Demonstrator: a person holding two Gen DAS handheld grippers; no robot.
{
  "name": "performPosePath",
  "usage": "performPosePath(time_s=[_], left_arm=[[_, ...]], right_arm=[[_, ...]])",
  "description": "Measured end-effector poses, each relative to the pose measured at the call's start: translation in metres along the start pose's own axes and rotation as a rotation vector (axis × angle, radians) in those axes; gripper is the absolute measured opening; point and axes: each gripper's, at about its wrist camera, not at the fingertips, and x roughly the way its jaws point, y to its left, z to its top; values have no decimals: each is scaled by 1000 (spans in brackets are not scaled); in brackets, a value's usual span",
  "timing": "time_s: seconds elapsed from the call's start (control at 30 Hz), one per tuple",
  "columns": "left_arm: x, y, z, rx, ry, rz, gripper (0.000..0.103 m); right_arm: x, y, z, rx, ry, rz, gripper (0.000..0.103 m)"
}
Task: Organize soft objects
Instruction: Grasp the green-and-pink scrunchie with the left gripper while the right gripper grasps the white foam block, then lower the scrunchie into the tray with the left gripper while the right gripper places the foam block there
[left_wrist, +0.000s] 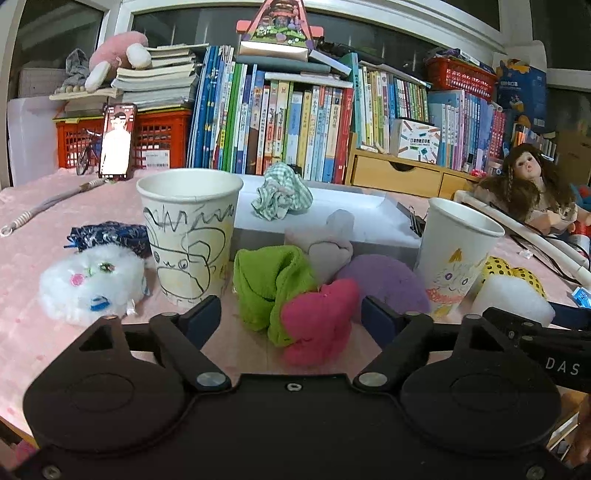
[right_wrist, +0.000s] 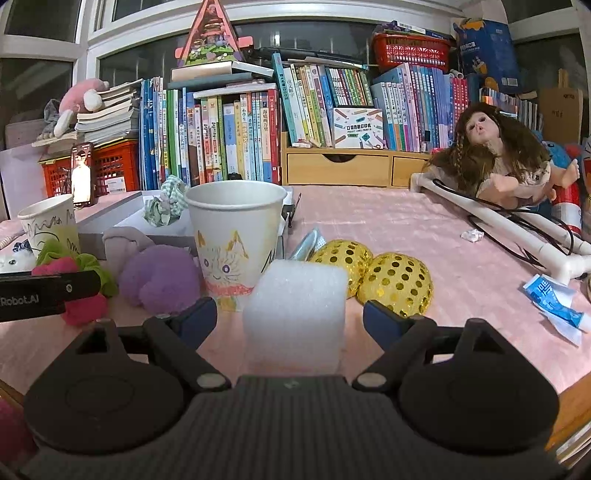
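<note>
"DAS" is read on the right gripper (right_wrist: 290, 317), spread around a white foam block (right_wrist: 295, 314); left gripper (left_wrist: 290, 317) is spread beside a pink-and-green sock bundle (left_wrist: 295, 306).

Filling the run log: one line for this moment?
left gripper: open, around pink-green cloth | right gripper: open, around foam block | cups: empty

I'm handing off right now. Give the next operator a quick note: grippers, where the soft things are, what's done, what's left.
Left gripper: open, pink-and-green sock bundle between its fingers, not gripped.
Right gripper: open, white foam block between its fingers, not gripped.
Purple pom-pom, gold sequin balls and white fluffy toy lie on the pink table.
Both paper cups stand upright; nothing shows above their rims.
Left: grasp and sort everything.
</note>
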Motion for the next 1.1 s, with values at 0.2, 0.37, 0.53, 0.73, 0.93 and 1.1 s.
performPosePath(time_s=[0.2,0.37,0.53,0.73,0.93,1.1], left_arm=[[3,1,-1,-3,21,-7,62],[2,-2,2,12,38,-17,45],[-1,-4,4,35,46,-17,39],[-7,-4,10,58,51,-30,37],[-27,-11,20,96,5,-67,37],[-43,-13,40,111,-32,-94,37]], right_arm=[[1,0,-1,7,9,-1,84],[1,-1,-2,10,16,-3,75],[0,-1,-1,7,12,-5,59],[-7,1,3,-2,-17,-3,57],[-16,-1,13,-5,-54,2,57],[-25,-5,29,-1,-102,-7,57]])
